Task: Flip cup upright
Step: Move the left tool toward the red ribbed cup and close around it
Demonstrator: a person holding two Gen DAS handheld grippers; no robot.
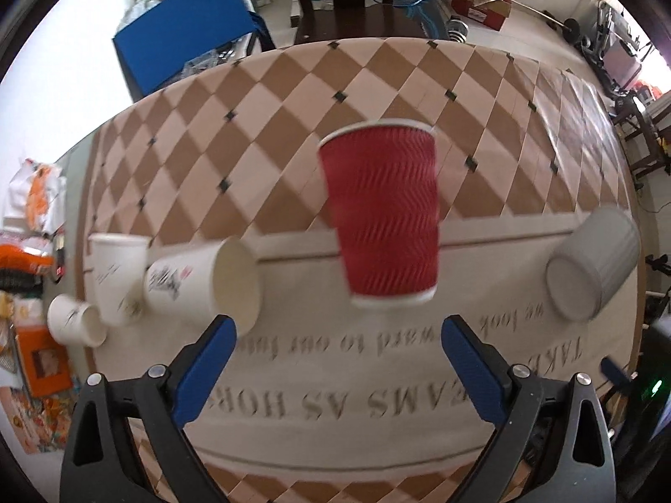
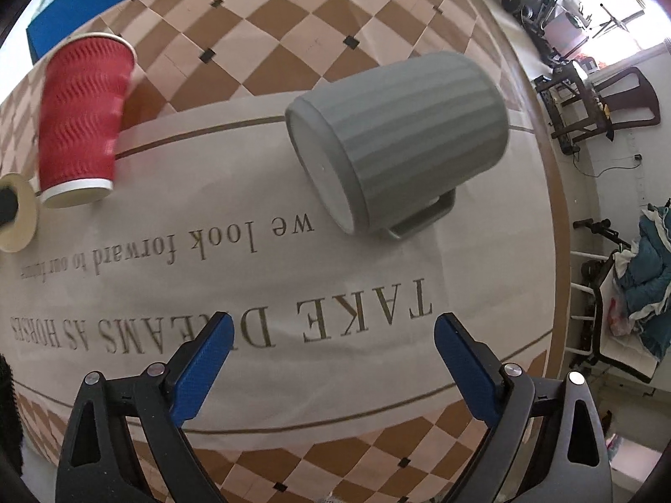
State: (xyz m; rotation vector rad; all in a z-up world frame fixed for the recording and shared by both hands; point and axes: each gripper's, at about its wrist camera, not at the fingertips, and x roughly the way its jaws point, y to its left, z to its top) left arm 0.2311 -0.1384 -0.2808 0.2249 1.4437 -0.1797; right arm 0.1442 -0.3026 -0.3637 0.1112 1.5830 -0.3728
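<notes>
Grey mug on side – mouth hidden; red cup upright, blurred; both tools spread.

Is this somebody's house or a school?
Probably somebody's house: a checkered tablecloth covers a dining table with a dark wooden chair behind it, and a barbell and cardboard box clutter the floor.
</notes>
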